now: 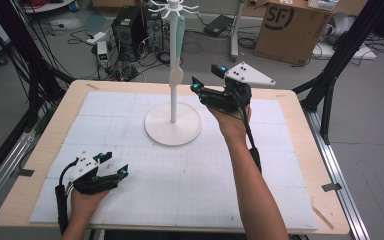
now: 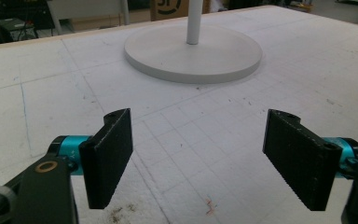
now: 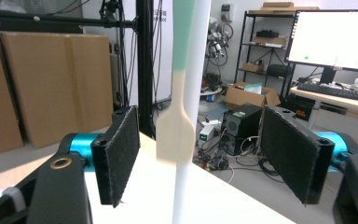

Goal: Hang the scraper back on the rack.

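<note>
Worktop (image 1: 280, 165) nearest the person carries the left hand-held gripper (image 1: 113, 164), released and resting. Farther off, the right hand-held gripper (image 1: 207, 77) gapes, its jaws straddling the hanging green-and-cream spatula (image 3: 176, 112) on the white stand (image 1: 173, 107) without touching.

Count on the table (image 1: 55, 130): one white rack stand (image 1: 173, 100) on a round base; one utensil (image 1: 178, 45), green above and cream below, hanging from its top. Handheld grippers: two, left gripper (image 1: 114, 163) and right gripper (image 1: 207, 77), each with two black jaws. Beyond the table: one large printed cardboard box (image 1: 290, 27), one black computer tower (image 1: 128, 32)
</note>
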Motion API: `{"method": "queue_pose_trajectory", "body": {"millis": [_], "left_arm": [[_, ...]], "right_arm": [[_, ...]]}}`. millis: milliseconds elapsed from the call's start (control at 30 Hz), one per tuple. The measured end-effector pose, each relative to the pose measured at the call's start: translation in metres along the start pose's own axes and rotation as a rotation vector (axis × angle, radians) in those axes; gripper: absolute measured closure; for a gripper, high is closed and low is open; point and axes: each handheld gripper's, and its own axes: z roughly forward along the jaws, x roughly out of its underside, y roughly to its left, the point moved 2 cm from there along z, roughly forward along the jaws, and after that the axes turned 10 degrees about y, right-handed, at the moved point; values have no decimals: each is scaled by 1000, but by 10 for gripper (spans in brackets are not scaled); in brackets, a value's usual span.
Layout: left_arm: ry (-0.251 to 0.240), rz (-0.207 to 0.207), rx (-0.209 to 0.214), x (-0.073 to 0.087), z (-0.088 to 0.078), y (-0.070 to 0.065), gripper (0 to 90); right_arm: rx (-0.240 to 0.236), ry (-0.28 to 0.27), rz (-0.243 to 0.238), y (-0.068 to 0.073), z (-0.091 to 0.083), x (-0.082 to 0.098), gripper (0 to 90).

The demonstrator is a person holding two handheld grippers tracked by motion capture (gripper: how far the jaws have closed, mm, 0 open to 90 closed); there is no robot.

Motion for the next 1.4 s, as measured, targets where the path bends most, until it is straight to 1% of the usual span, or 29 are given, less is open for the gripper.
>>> {"method": "queue_pose_trajectory", "body": {"millis": [133, 267, 367, 567, 667, 867, 900, 1000, 1167, 1267, 1400], "left_arm": [[0, -1, -2, 0, 0, 0, 248], [2, 1, -4, 0, 0, 0, 248], [2, 3, -7, 0, 0, 0, 248], [2, 0, -7, 0, 0, 0, 248], [3, 1, -6, 0, 0, 0, 248], [3, 2, -7, 0, 0, 0, 248], [3, 2, -7, 0, 0, 0, 248], [4, 0, -7, 0, 0, 0, 248], [3, 0, -7, 0, 0, 0, 248], [3, 0, -7, 0, 0, 0, 248], [3, 0, -7, 0, 0, 0, 248]], "right_arm": [[-5, -25, 14, -7, -14, 11, 273], [-12, -29, 20, -11, -27, 21, 252], [-7, -35, 20, -13, -36, 29, 218], [-3, -57, 11, -13, -54, 44, 213], [-16, -57, 29, -14, -62, 53, 201], [-14, -48, 36, -13, -77, 79, 197], [-17, -39, 40, -13, -79, 83, 197], [-16, -38, 51, -13, -85, 97, 197], [-19, -41, 74, -11, -93, 118, 198], [-14, -45, 98, -10, -98, 131, 198], [4, -53, 115, -9, -105, 147, 197]]}}
